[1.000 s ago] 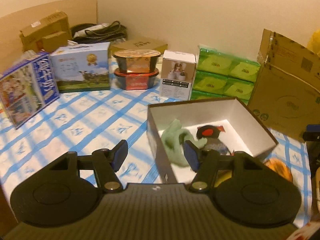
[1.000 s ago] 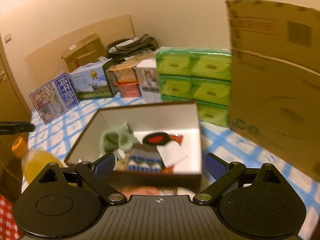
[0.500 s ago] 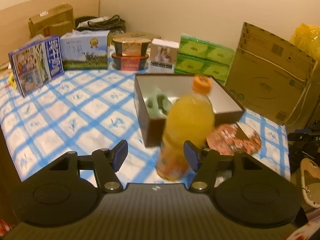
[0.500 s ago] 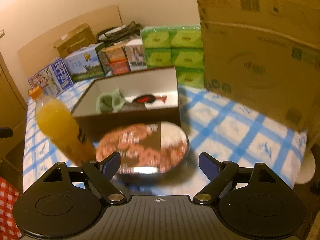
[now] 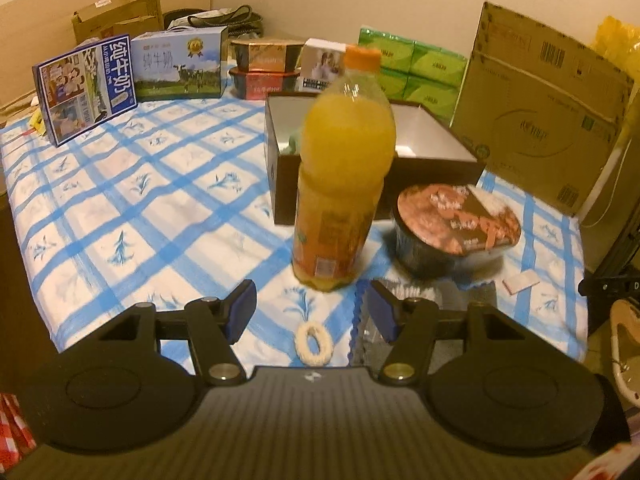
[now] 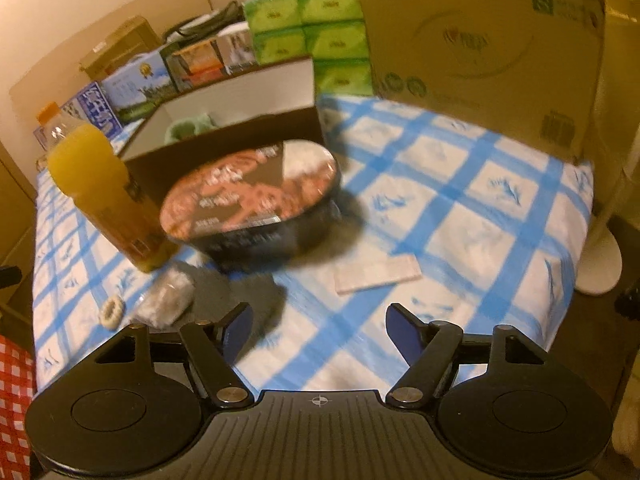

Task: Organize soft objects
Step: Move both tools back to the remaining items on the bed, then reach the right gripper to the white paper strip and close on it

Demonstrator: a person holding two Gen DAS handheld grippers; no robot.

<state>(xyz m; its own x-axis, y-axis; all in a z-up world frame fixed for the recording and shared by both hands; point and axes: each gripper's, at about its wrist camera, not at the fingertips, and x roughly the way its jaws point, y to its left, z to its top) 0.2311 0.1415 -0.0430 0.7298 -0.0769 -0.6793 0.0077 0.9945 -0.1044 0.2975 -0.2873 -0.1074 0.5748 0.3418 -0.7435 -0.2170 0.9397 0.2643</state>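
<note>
Left wrist view: left gripper empty, jaws apart, above the hair tie at the table's near edge; box behind the bottle.

Right wrist view: right gripper empty, jaws wide. Likely next: pick up the hair tie.

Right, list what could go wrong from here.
The juice bottle stands just beyond the open left gripper; reaching past it to the scrunchie or the box may topple it. The noodle bowl crowds the wrapped bundle, so the right gripper may snag it.
</note>
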